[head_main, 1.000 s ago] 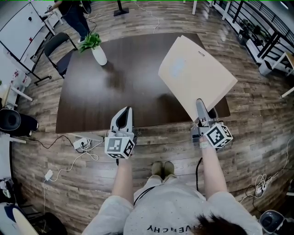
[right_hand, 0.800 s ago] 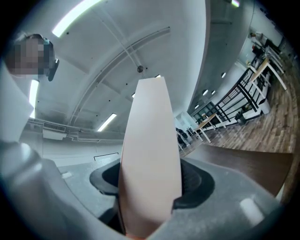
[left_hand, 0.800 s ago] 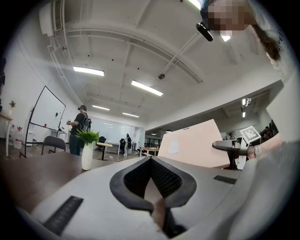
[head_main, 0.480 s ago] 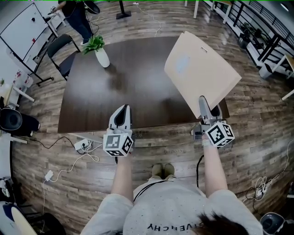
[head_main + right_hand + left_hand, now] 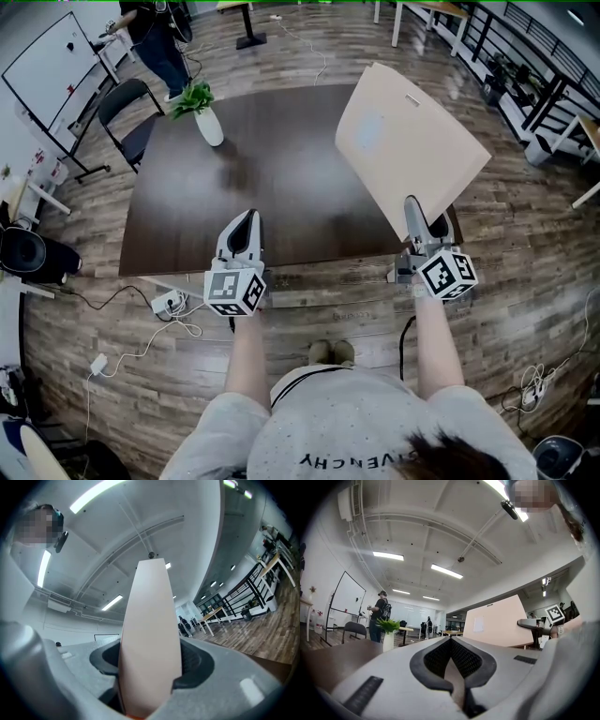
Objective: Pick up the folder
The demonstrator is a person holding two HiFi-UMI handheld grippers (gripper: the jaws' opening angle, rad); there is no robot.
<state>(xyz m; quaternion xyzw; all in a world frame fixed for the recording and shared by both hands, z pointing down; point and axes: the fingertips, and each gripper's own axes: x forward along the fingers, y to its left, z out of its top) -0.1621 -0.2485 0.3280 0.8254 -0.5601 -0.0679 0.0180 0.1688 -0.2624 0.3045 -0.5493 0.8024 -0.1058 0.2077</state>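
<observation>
The beige folder (image 5: 408,141) hangs in the air above the right near corner of the dark table (image 5: 281,178), tilted up and away from me. My right gripper (image 5: 413,214) is shut on its near lower edge. In the right gripper view the folder (image 5: 151,620) stands edge-on between the pads, filling the gap of the gripper (image 5: 150,677). My left gripper (image 5: 246,231) hovers over the table's front edge, left of the folder, shut with nothing in it. The left gripper view shows its tips (image 5: 450,639) meeting, with the folder (image 5: 497,623) off to the right.
A white vase with a green plant (image 5: 202,112) stands at the table's far left. A black chair (image 5: 127,103), a whiteboard (image 5: 47,66) and a person (image 5: 155,37) are beyond it. Cables and a plug (image 5: 169,300) lie on the wooden floor by the table's near left.
Both grippers have risen a little. The folder has come up with the right gripper and rolled slightly. The left gripper stays shut and empty.
</observation>
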